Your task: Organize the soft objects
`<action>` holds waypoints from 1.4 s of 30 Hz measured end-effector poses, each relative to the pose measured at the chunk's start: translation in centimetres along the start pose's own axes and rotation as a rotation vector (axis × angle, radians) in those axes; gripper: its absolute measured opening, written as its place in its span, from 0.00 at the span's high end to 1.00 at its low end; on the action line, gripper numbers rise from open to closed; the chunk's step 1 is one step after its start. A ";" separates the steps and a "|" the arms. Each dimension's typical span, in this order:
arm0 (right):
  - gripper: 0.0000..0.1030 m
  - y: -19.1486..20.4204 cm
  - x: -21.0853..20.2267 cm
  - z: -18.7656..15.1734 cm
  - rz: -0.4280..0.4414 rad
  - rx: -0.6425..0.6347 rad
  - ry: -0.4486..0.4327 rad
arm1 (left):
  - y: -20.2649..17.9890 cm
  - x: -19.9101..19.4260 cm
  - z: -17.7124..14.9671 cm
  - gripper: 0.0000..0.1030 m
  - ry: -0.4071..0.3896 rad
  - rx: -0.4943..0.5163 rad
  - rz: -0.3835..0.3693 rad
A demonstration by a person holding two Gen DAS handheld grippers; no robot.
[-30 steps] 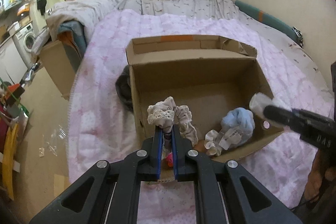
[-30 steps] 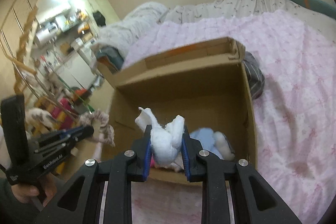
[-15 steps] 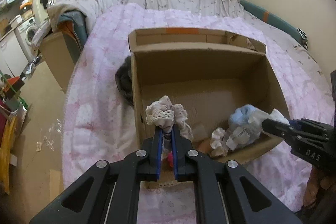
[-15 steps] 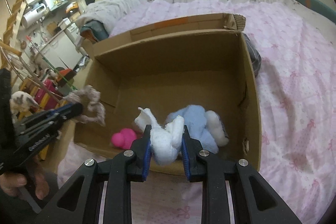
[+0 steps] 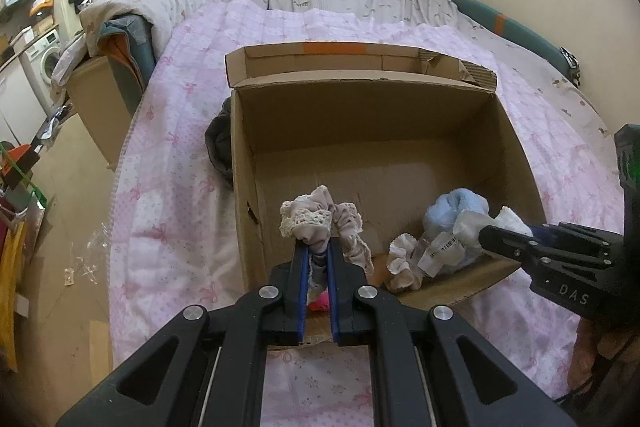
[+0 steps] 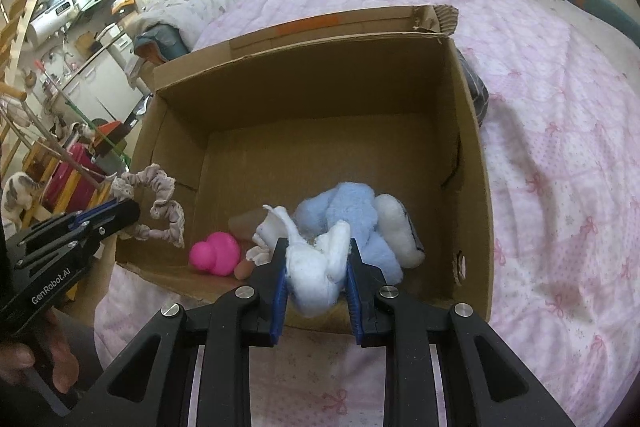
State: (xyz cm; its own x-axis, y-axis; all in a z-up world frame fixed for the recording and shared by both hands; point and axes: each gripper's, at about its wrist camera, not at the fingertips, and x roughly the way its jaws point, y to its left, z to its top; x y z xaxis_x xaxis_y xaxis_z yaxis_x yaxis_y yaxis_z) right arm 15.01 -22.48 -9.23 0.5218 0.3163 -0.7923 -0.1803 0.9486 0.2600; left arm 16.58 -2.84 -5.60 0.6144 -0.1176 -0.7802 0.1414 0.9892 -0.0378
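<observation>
Room: cream walls, washing machine (image 5: 46,57) at left.
Bed: quilted pink blanket (image 6: 560,131), bow-printed.
Cardboard box (image 5: 384,99): open, corrugated, resting on the blanket.
Inside box: fluffy blue plush (image 6: 352,223), glossy pink toy (image 6: 216,251).
Left gripper (image 5: 318,259): clamped on a lace-trimmed beige scrunchie (image 5: 320,219) above the box's near-left corner.
Right gripper (image 6: 316,277): clamped on a crumpled white cloth (image 6: 318,263) over the box's near edge.

"GenRobot.AI" on the left tongs (image 6: 106,217); "DAS" on the right tongs (image 5: 490,237)

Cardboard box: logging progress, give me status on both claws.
Left claw shut on lace scrunchie. Right claw shut on white cloth. Both over cardboard box. Nothing blocking.
</observation>
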 end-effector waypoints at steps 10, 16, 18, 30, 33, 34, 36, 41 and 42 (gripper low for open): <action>0.74 0.3 0.6 0.1 -0.008 -0.006 0.021 | 0.5 0.1 0.1 0.92 0.005 -0.021 0.009; 0.74 0.3 0.8 0.2 -0.019 -0.011 0.025 | 0.9 0.1 0.2 0.92 0.007 -0.036 0.010; 0.74 0.4 0.8 0.2 -0.023 -0.014 0.024 | 0.9 0.2 0.2 0.92 0.010 -0.041 0.009; 0.50 0.1 0.6 0.2 -0.027 0.017 0.001 | 0.5 0.1 0.1 0.78 0.012 -0.017 0.034; 0.36 0.0 0.2 0.4 -0.005 0.021 -0.029 | 0.6 -0.3 0.2 0.47 -0.007 -0.029 0.054; 0.34 -0.1 0.2 0.4 0.003 0.017 -0.026 | 0.7 -0.6 0.2 0.40 -0.022 -0.037 0.057; 0.28 0.0 0.2 0.5 -0.006 0.014 -0.025 | 0.7 -1.1 0.4 0.38 -0.047 -0.046 0.061; 0.10 0.3 -0.8 0.9 -0.005 -0.004 -0.077 | 0.6 -1.3 0.7 0.37 -0.032 -0.043 0.076; 0.04 0.3 -1.2 0.9 -0.006 -0.005 -0.089 | 0.6 -1.4 0.7 0.37 -0.023 -0.038 0.089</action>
State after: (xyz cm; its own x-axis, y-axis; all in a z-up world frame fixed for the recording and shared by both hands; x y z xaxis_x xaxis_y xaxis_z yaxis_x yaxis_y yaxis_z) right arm 15.12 -22.53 -7.71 0.5950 0.3104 -0.7414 -0.1813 0.9505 0.2525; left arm 16.36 -2.18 -4.11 0.6411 -0.0307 -0.7669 0.0562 0.9984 0.0070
